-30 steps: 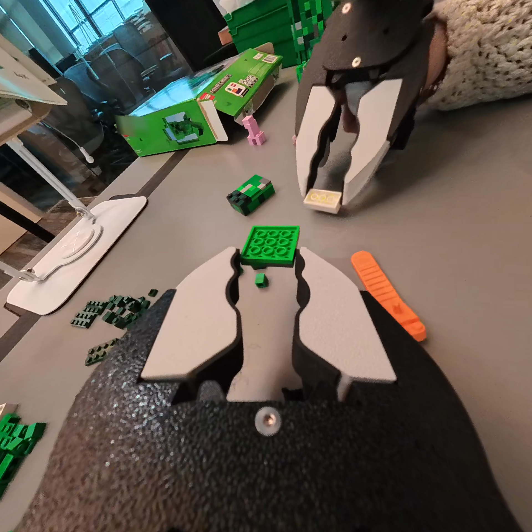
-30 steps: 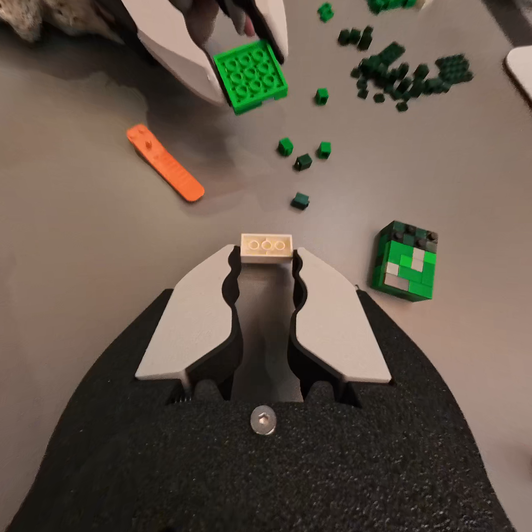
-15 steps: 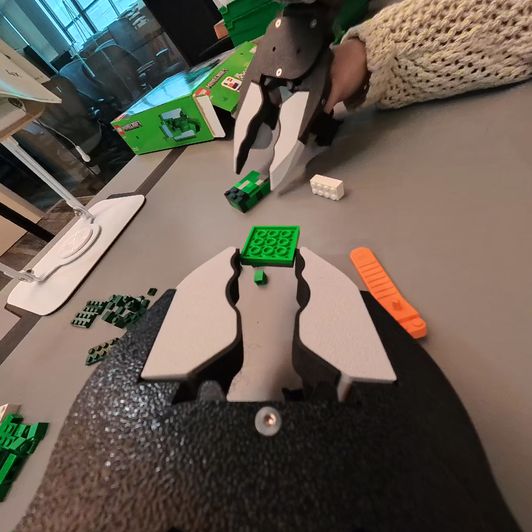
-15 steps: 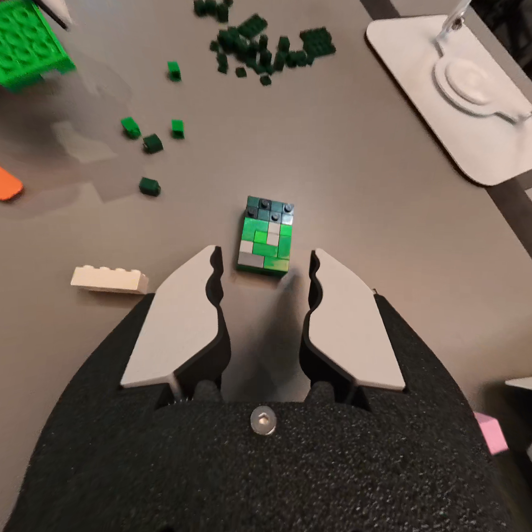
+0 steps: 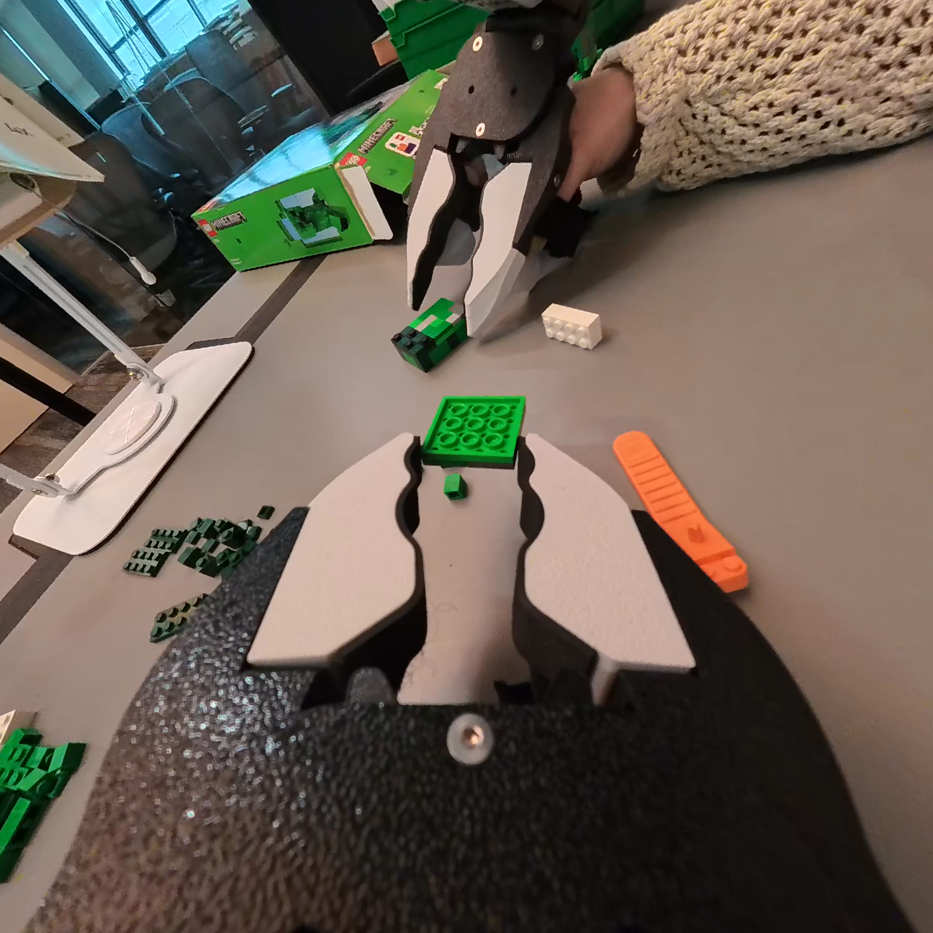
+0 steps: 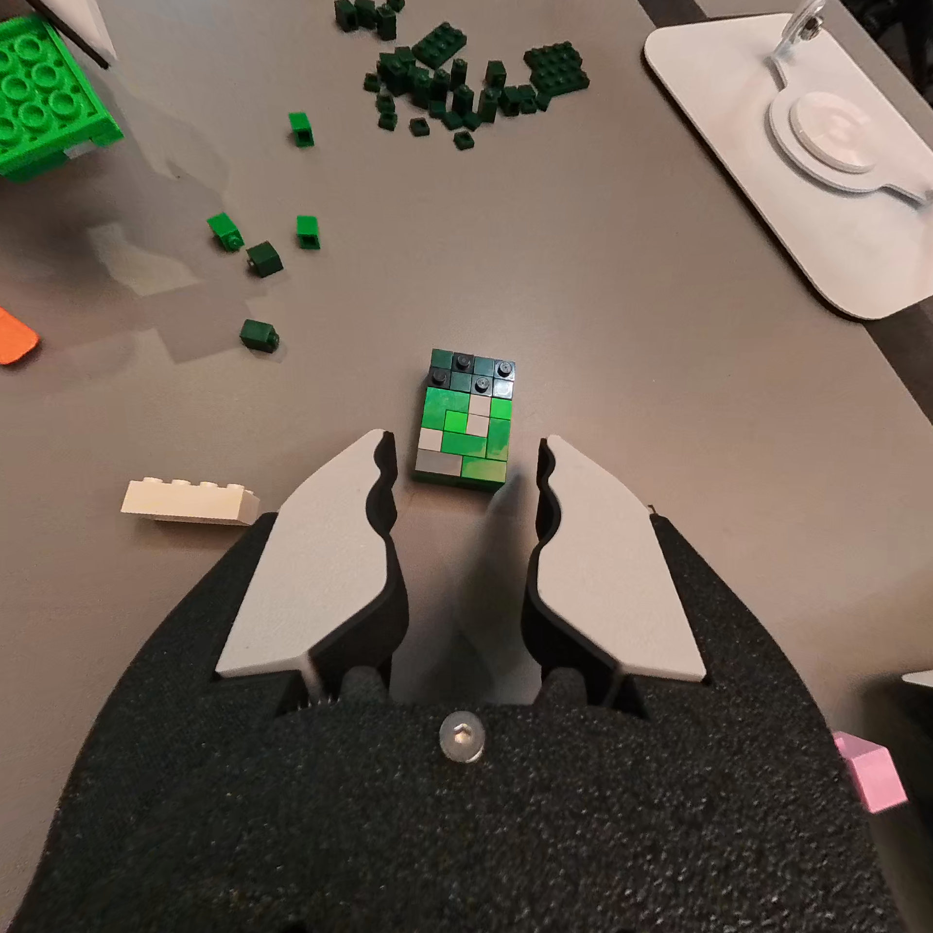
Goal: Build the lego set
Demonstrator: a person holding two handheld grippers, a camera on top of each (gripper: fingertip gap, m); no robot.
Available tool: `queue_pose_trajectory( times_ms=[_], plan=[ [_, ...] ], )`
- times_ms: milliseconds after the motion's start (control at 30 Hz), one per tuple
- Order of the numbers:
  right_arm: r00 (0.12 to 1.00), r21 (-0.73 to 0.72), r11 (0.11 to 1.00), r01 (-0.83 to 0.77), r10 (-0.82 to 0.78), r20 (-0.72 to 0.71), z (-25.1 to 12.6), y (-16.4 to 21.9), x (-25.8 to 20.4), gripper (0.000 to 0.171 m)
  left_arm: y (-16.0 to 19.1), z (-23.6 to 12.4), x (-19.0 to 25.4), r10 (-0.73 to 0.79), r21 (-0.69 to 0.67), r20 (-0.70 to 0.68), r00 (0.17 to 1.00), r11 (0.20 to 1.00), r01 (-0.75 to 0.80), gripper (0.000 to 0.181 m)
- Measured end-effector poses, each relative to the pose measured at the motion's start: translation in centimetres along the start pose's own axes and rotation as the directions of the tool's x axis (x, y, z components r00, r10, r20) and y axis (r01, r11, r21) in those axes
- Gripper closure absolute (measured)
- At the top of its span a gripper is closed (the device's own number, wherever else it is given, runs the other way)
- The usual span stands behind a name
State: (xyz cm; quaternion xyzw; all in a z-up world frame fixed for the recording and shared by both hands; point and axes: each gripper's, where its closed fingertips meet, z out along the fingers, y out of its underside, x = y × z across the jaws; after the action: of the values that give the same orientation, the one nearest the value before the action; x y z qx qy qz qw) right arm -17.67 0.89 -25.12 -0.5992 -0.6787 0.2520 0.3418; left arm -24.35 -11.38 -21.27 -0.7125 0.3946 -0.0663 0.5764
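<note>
Plate: bright green square lego plate [image 5: 473,430], pinched at its near edge between the tips of the left gripper [image 5: 472,454] and held off the grey table [image 5: 757,353], underside tubes facing the camera.
Left tool: narrow, clamped on the plate; hold looks steady, judging by how level the plate sits.
Right tool: right gripper [image 6: 462,462] spread wide, holding nothing, tips either side of the near end of the green sub-assembly [image 6: 467,421] without touching it.
Sub-assembly: small block of light green, dark green and grey bricks lying on its side on the table, dark studded end pointing away from the right gripper.
Handling: probably light and stiff, but only press-fitted, so a hard or skewed squeeze could pop bricks loose; smooth plastic may slip on the pads.
Where to grip: across the two long flat sides, about mid-length, clear of the studded end that must mate.
White brick [image 6: 189,500]: lying free on the table just left of the right gripper.
Loose parts: small green bricks [image 6: 262,252] scattered nearby, pile of dark green pieces [image 6: 454,86] farther off.
Other: orange brick separator [image 5: 676,510] beside the left gripper; green set box [image 5: 293,217] and white stand base [image 6: 808,151] at the edges.
</note>
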Motion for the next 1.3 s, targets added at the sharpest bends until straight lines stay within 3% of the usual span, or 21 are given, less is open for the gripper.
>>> queue_pose_trajectory(
  times_ms=[667, 833, 1033, 1167, 1300],
  plan=[
    [0.999, 0.002, 1.000, 0.025, -0.025, -0.025, -1.0, 0.1, 0.2, 0.123, 0.0, -0.1, 0.0, 0.002, 0.001, 0.000, 1.000, 1.000, -0.002, 0.145],
    [0.984, 0.050, 0.989, 0.139, -0.144, 0.107, -3.4, -0.7, -2.2, 0.129, 0.0, 0.0, 0.1, 0.005, -0.001, -0.004, 1.000, 1.000, -0.005, 0.145],
    [0.871, -0.033, 0.910, 0.414, -0.386, 0.304, -5.4, 0.0, -6.2, 0.135, 0.0, -0.1, 0.1, 0.002, 0.007, -0.005, 1.000, 1.000, -0.002, 0.145],
    [0.773, -0.105, 0.809, 0.579, -0.504, 0.385, -5.4, 1.0, -7.1, 0.136, 0.1, 0.0, 0.2, 0.009, 0.000, -0.011, 1.000, 1.000, -0.009, 0.145],
    [0.650, -0.086, 0.709, 0.700, -0.582, 0.489, -5.1, 0.9, -8.7, 0.135, 0.0, 0.0, 0.3, 0.008, 0.005, -0.017, 1.000, 1.000, -0.008, 0.145]
  ],
)
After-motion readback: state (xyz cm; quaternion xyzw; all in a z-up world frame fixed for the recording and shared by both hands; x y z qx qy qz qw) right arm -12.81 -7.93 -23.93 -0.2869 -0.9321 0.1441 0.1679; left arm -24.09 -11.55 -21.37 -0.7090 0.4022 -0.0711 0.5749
